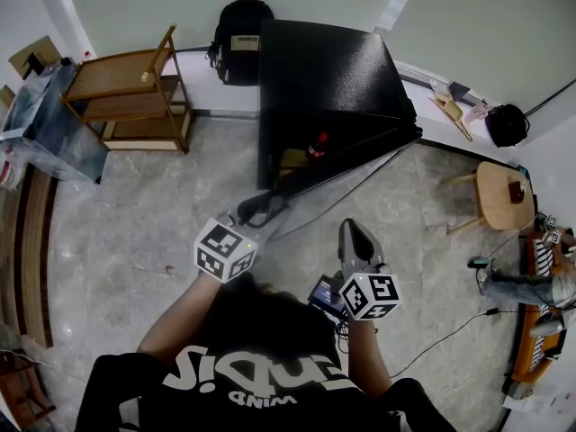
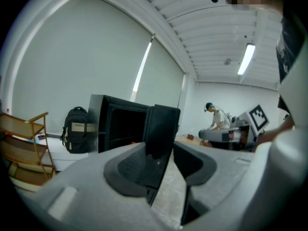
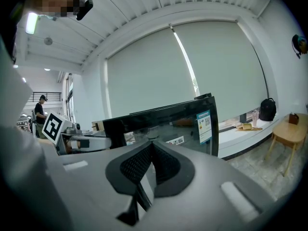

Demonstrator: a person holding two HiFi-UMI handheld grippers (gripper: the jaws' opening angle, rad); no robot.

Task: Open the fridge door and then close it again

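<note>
Your left gripper (image 1: 259, 209) is at the free edge of the fridge (image 1: 324, 70) door (image 1: 360, 157). In the left gripper view, its jaws stand wide apart with that edge (image 2: 161, 129) between them. The door lies against the left pad (image 2: 132, 165), while a strip of floor shows between the door and the right pad (image 2: 192, 162), so you have no clamp on it.

Your right gripper (image 1: 353, 230) sits just to the right of the left one, apart from the door and a little nearer to you. In the right gripper view its jaws (image 3: 152, 146) are pressed together with nothing between them. Beyond them you see the dark glass front of the door (image 3: 163, 121), which carries a sticker (image 3: 204, 126) near its right end.

The fridge stands against the far wall, black and square, with its door swung well out. From its hinge side at the fridge's right corner, the door runs aslant down to your left gripper. Inside the open cabinet (image 2: 120, 126) a bottle (image 1: 317, 144) with a red cap shows on a shelf.

A backpack (image 1: 241, 39) leans on the wall just left of the fridge. A wooden rack (image 1: 135, 88) stands further left. A round stool (image 1: 499, 196) is well off to the right.
</note>
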